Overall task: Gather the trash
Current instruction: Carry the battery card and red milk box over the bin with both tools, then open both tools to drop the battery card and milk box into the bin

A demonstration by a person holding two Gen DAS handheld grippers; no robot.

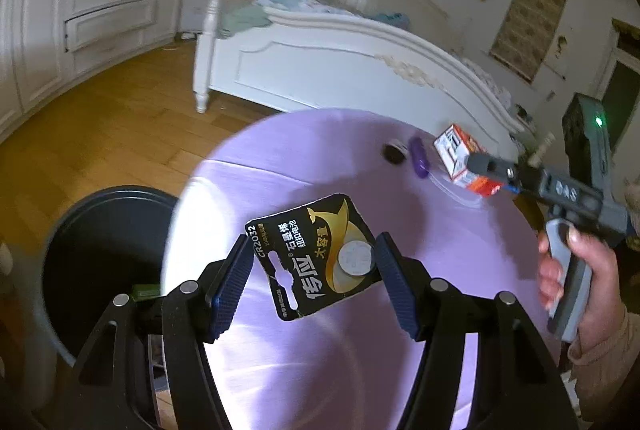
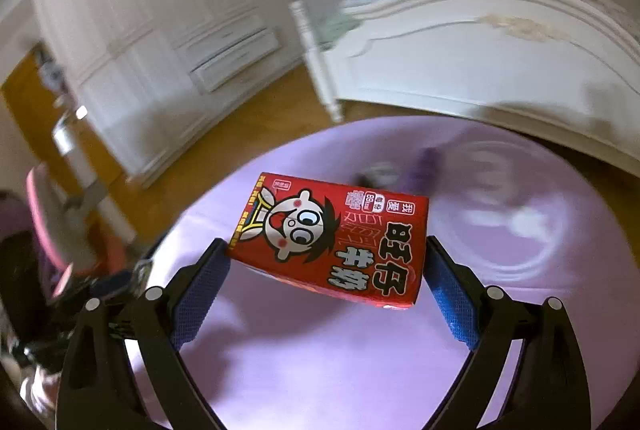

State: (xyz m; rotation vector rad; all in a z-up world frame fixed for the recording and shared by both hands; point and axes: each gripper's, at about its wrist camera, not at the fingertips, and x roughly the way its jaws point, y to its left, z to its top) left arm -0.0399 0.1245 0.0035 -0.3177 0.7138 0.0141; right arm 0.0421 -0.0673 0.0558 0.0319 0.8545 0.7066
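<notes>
My left gripper (image 1: 314,262) is shut on a black and gold button-battery card (image 1: 316,254) and holds it above the near edge of the round purple table (image 1: 320,158). A dark round trash bin (image 1: 100,262) stands on the floor to the left, below the table edge. My right gripper (image 2: 326,262) is shut on a red milk carton (image 2: 332,238) above the table. In the left wrist view that gripper (image 1: 486,166) holds the carton (image 1: 460,162) at the table's far right.
A small dark round object (image 1: 394,152) and a purple object (image 1: 420,158) lie at the table's far side, next to a clear plastic piece (image 1: 456,190). A white bed (image 1: 340,62) stands behind the table. White cabinets (image 1: 80,10) line the left wall. The floor is wood.
</notes>
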